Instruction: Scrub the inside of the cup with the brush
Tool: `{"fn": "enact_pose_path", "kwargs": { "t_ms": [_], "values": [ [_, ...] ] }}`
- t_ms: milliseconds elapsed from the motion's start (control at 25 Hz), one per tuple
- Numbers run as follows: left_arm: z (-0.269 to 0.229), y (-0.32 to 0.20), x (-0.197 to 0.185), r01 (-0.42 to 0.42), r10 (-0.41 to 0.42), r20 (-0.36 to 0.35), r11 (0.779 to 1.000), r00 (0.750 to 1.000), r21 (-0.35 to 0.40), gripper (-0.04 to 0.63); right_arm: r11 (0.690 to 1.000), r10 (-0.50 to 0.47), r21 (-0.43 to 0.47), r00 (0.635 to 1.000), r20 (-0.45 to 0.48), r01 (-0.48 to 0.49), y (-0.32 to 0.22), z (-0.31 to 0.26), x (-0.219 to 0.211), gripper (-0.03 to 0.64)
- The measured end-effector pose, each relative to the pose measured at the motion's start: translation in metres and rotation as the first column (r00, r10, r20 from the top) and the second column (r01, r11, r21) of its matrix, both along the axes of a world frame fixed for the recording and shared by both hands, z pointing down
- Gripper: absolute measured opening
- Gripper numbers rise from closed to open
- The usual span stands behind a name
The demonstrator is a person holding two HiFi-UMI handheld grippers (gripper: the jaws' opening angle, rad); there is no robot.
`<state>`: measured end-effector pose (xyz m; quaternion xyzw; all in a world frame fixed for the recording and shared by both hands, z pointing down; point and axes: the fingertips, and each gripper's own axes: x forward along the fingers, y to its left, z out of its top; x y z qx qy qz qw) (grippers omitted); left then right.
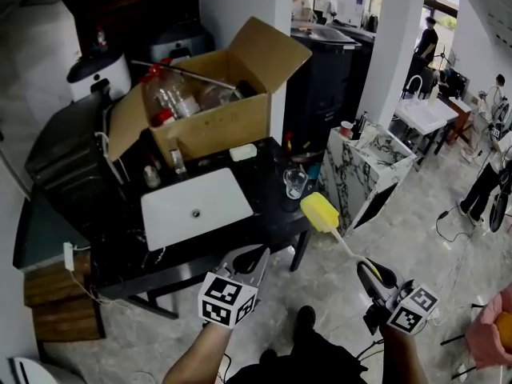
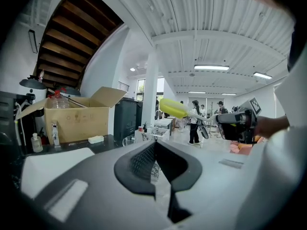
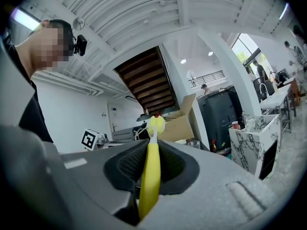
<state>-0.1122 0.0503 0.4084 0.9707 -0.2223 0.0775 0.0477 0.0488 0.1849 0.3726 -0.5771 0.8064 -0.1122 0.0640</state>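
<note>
One view, right gripper view, shows fingers (image 3: 125,165) clamping brush (image 3: 149,176)

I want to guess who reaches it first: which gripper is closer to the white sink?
Left. The left gripper hangs just off the table edge near the sink. The right gripper, holding the yellow brush, is farther right over the floor.

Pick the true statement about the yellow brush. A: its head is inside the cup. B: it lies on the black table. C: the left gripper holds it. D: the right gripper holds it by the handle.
D: the right gripper is clamped on the yellow handle of the brush, whose head is in the air, apart from the cup.
</note>
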Motion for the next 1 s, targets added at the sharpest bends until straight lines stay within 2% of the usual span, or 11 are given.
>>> {"fn": "enact_pose_path", "kwargs": {
  "t_ms": [240,520,680,840,1000],
  "values": [
    [0.008,-0.04,0.033,0.019,-0.019,0.032,1.0,0.999,-0.002,0.02,1.0,0.007,0.019,1.0,0.004,-0.007,-0.042,0.01,0.044,0.057],
    [0.005,-0.102,0.101,0.034,-0.037,0.097,0.999,0.995,0.03,0.02,0.999,-0.007,0.031,0.998,0.058,0.005,-0.107,0.016,0.118,0.057],
    [0.001,-0.138,0.139,0.054,-0.057,0.112,0.998,0.992,0.028,0.02,0.999,-0.034,0.011,0.994,0.105,0.033,-0.148,0.009,0.153,0.057],
    [-0.007,-0.173,0.168,0.084,-0.086,0.115,0.996,0.99,0.02,0.02,0.997,-0.065,0.055,0.994,0.092,0.061,-0.181,0.007,0.194,0.057],
    [-0.006,-0.193,0.192,0.093,-0.092,0.108,0.996,0.99,0.0,0.02,0.995,-0.093,0.029,0.99,0.11,0.09,-0.203,0.019,0.214,0.055]
  ]
}}
